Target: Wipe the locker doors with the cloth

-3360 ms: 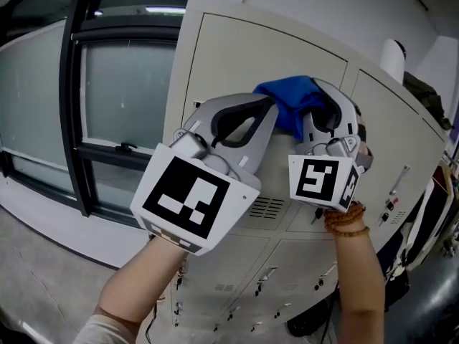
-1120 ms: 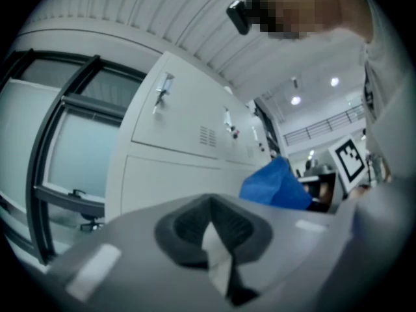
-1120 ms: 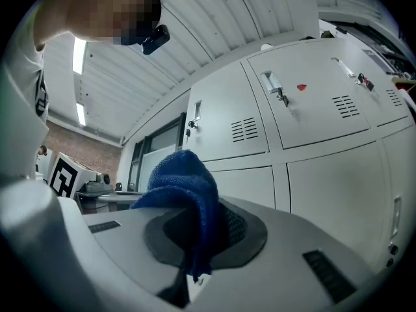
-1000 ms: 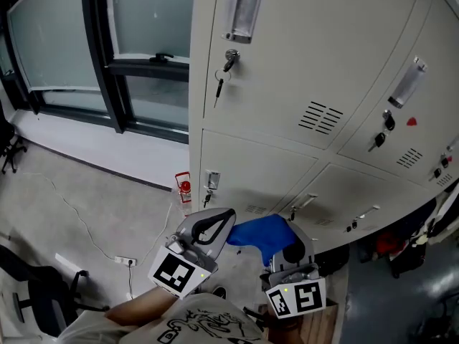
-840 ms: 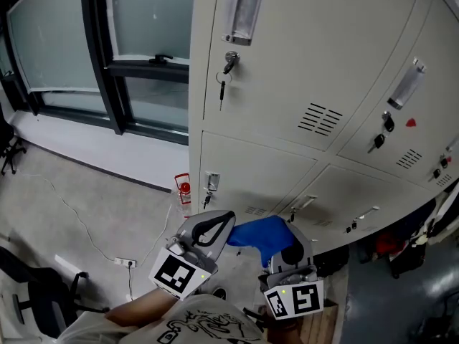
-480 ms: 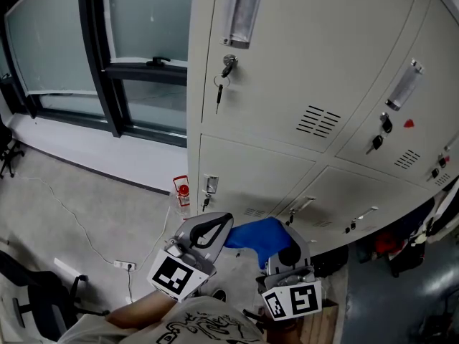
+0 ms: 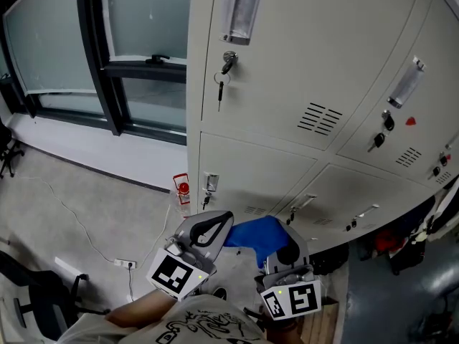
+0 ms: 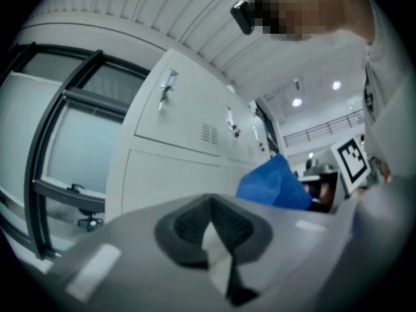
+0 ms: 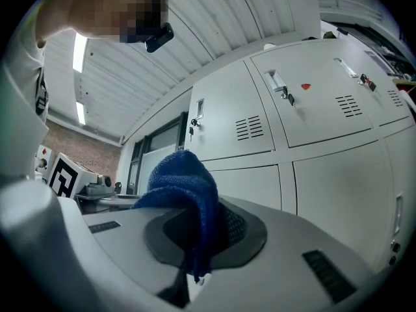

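Observation:
Cream metal locker doors [image 7: 287, 70] fill the upper right of the head view, with handles, vents and keys in their locks. A blue cloth [image 7: 252, 236] hangs bunched low in front of the lower doors [image 7: 244, 170]. My right gripper [image 7: 287, 248] is shut on it; in the right gripper view the blue cloth [image 9: 183, 188] is pinched between the dark pads [image 9: 237, 229]. My left gripper [image 7: 215, 228] sits just left of the cloth, shut with nothing in it. In the left gripper view its pads [image 8: 188, 229] meet, and the blue cloth [image 8: 273, 186] shows beyond, beside the lockers [image 8: 175, 129].
A black-framed window [image 7: 107, 63] stands left of the lockers. On the grey floor lie a cable and a power strip [image 7: 123, 262]. A small red item [image 7: 183, 189] sits by the locker's base. A chair [image 7: 36, 292] is at lower left, dark clutter [image 7: 401, 253] at lower right.
3.4 s ago both grippers held the cloth up against an upper locker door; now they are low by the bottom doors. Over the last second they have barely moved.

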The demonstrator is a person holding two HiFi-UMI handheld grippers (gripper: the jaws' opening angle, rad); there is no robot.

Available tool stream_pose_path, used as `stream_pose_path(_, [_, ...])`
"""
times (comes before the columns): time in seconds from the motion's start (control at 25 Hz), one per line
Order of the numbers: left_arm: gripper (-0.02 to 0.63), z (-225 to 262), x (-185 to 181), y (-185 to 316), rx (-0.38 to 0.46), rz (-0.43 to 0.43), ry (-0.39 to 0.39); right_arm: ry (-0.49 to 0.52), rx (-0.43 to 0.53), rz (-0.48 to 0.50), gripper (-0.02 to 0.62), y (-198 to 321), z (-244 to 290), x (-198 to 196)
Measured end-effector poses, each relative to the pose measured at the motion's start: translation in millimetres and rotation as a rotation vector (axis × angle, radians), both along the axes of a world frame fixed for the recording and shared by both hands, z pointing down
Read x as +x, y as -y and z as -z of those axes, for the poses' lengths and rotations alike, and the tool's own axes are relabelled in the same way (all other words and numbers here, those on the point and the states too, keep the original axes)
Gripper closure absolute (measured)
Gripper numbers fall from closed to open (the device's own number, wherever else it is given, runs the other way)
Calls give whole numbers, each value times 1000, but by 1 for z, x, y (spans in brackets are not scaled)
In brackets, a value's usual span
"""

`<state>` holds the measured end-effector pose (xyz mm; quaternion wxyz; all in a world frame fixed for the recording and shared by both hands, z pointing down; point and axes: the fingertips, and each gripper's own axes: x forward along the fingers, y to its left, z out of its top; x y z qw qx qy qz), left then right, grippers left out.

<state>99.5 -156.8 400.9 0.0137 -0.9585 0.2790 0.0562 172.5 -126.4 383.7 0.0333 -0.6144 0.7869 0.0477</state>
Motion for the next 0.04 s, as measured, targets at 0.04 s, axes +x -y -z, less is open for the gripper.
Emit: stream_pose_path(0.04, [603, 0, 0, 0, -2, -1, 0, -1, 1, 0, 568, 0, 0, 0])
